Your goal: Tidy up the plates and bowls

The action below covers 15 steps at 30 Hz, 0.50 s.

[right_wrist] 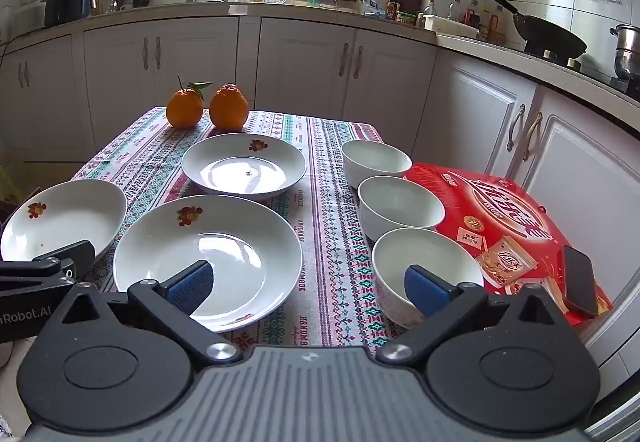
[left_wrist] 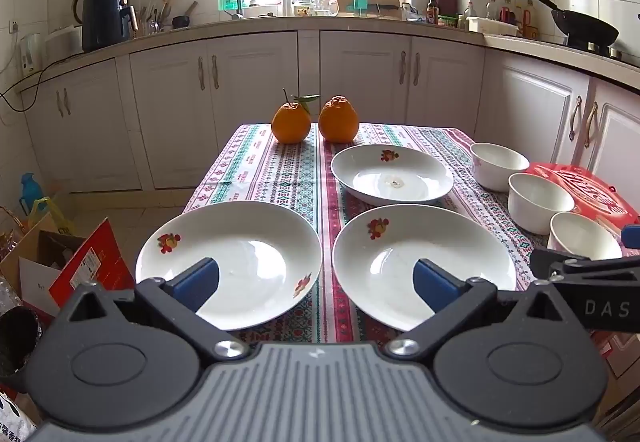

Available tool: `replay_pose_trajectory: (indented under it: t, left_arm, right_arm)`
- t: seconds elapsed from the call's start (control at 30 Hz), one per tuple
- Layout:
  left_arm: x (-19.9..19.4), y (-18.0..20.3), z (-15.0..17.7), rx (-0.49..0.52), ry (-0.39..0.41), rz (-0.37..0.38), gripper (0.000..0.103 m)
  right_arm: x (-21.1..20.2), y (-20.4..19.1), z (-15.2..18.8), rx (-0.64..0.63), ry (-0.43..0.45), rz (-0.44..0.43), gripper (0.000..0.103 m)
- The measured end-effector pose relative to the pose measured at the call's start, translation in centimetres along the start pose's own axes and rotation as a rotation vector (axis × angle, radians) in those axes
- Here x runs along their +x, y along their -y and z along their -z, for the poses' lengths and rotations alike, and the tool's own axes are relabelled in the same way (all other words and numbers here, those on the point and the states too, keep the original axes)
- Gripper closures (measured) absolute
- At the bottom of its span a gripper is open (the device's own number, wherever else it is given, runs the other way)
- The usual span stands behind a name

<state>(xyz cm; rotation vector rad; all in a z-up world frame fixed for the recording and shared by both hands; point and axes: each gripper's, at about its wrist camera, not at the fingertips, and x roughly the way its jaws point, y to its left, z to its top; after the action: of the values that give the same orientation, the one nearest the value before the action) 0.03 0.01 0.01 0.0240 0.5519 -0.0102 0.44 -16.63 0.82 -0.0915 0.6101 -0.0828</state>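
Note:
Three white plates with red flower prints lie on the patterned tablecloth: a near left plate (left_wrist: 228, 262) (right_wrist: 64, 217), a near middle plate (left_wrist: 424, 262) (right_wrist: 208, 258) and a far plate (left_wrist: 392, 173) (right_wrist: 244, 165). Three white bowls stand in a row at the right: far (left_wrist: 498, 165) (right_wrist: 376, 161), middle (left_wrist: 540, 201) (right_wrist: 400, 205) and near (left_wrist: 584, 238) (right_wrist: 424, 270). My left gripper (left_wrist: 316, 282) is open and empty, above the table's near edge between the two near plates. My right gripper (right_wrist: 308, 282) is open and empty, between the middle plate and the near bowl.
Two oranges (left_wrist: 316, 119) (right_wrist: 208, 107) sit at the table's far edge. A red box (right_wrist: 508, 217) with snack packets and a black phone (right_wrist: 578, 282) lies right of the bowls. Kitchen cabinets (left_wrist: 248, 97) stand behind the table. Boxes (left_wrist: 80, 266) stand on the floor at left.

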Motion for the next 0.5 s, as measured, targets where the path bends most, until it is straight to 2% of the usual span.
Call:
replay_pose_trajectory:
  t: [0.5]
  left_arm:
    - [-0.19,-0.09,0.16,0.007,0.015,-0.014,0.001]
  right_arm:
    - [0.05,-0.2,0.07,-0.009,0.003,0.008,0.0]
